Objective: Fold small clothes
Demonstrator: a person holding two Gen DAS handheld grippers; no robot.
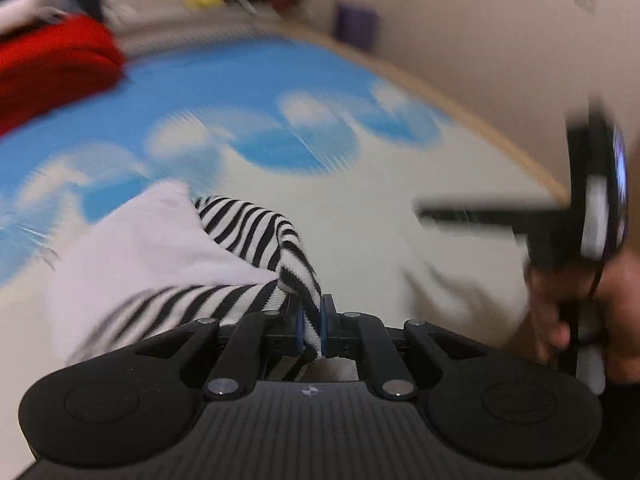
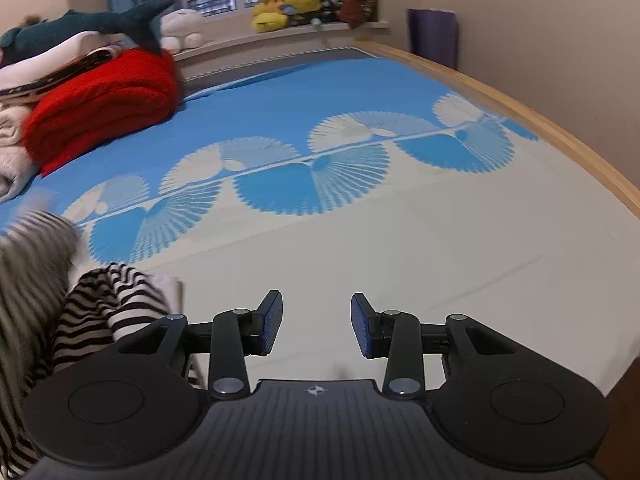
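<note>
Black-and-white striped fabric, the striped garment (image 1: 256, 232), is pinched between the blue pads of the left gripper (image 1: 311, 326), whose jaws are closed tight on a fold of it. From that pinch the cloth rises and drapes away to the left, its plain white inner side (image 1: 152, 240) turned up. The left wrist view is heavily motion-blurred. Beneath lies the bed sheet (image 1: 360, 220), cream near the camera and blue with fan-shaped motifs farther off.

In the right wrist view, the right gripper (image 2: 316, 326) hangs over bare cream sheet (image 2: 400, 248) with its jaws spread wide and nothing between them. The striped garment (image 2: 108, 304) lies bunched just to its left, partly blurred. The right gripper (image 1: 480, 216) also shows at the right edge of the left wrist view, held by a hand (image 1: 568, 312).

A red folded blanket (image 2: 100, 100) sits at the far left of the bed, with a plush shark (image 2: 92, 24) above it and yellow plush toys (image 2: 284, 4) on the window ledge.
</note>
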